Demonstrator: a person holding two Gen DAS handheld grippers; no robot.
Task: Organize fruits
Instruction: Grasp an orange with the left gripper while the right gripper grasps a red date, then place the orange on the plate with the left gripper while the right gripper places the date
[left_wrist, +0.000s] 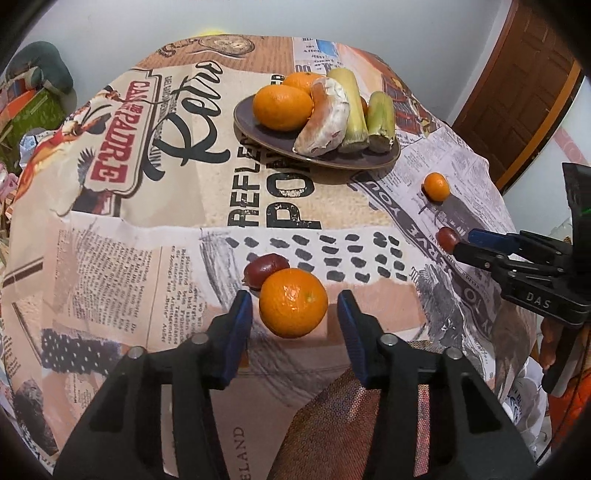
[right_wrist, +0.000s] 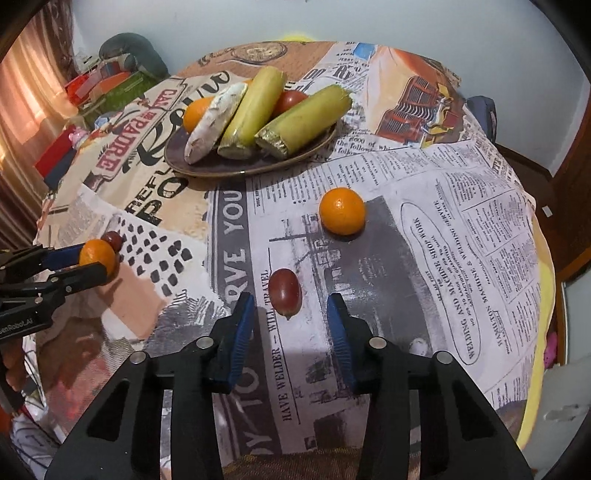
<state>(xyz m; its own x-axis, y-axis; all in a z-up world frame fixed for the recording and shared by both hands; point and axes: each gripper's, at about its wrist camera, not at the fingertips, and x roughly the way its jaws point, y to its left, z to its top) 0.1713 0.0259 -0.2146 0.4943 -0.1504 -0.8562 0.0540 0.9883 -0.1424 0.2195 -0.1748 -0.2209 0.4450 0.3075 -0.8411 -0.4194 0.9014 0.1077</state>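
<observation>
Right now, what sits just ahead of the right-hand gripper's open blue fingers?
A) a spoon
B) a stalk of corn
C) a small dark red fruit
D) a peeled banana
C: in the right wrist view, the right gripper stands open with a small dark red fruit lying on the newspaper-print tablecloth just ahead of its tips, not yet gripped; the orange lies farther off.

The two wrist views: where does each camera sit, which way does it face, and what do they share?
Left wrist: on the left gripper, looking forward at an orange between its open fingers; the right gripper shows at the right edge.
Right wrist: on the right gripper, looking forward at a red fruit between its open fingers; the left gripper shows at left.
Shared: the plate of fruit and the printed tablecloth.
</observation>
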